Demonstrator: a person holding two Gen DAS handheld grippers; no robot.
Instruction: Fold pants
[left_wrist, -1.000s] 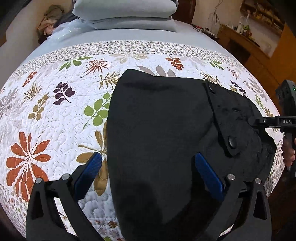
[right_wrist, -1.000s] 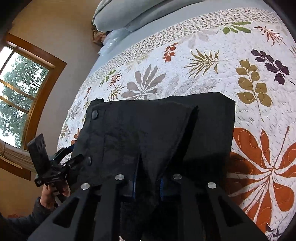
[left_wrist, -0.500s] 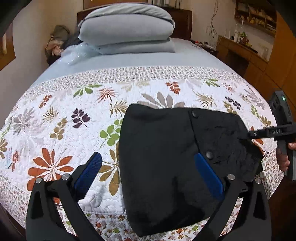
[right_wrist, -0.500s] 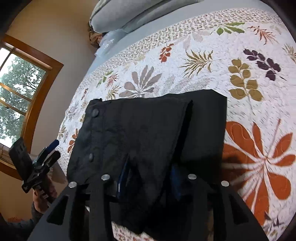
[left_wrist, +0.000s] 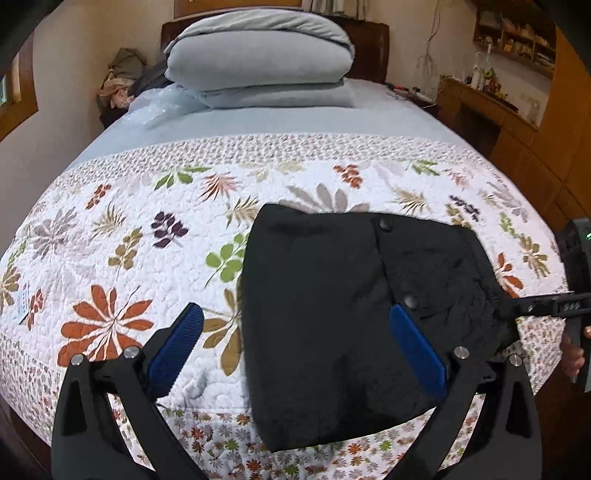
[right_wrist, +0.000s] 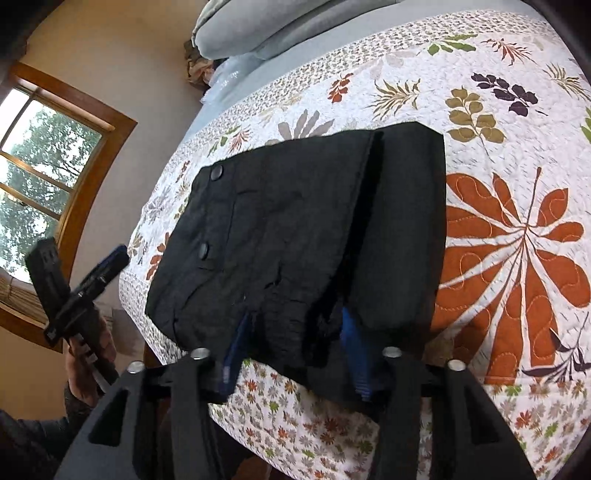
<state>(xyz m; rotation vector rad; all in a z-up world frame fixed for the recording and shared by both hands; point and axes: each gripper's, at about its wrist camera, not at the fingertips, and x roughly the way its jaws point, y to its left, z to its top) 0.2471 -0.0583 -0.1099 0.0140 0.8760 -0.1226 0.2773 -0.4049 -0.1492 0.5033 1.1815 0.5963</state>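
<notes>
The black pants (left_wrist: 343, 310) lie folded into a compact rectangle near the foot edge of the bed, with two round buttons on the top layer. They also show in the right wrist view (right_wrist: 295, 236). My left gripper (left_wrist: 295, 343) is open and empty, raised over the near edge of the pants. My right gripper (right_wrist: 295, 343) is open, its blue pads either side of the pants' edge at the bed's side, not pinching it. It also shows in the left wrist view (left_wrist: 546, 306).
The bed carries a white leaf-print quilt (left_wrist: 129, 258) and a stack of grey folded bedding (left_wrist: 258, 62) at the headboard. A wooden dresser (left_wrist: 498, 110) stands to the right. A window (right_wrist: 44, 166) is in the far wall.
My right gripper has opened and let go of the pants' edge. Both grippers have pulled back and up from the folded pants, which now lie flat.
</notes>
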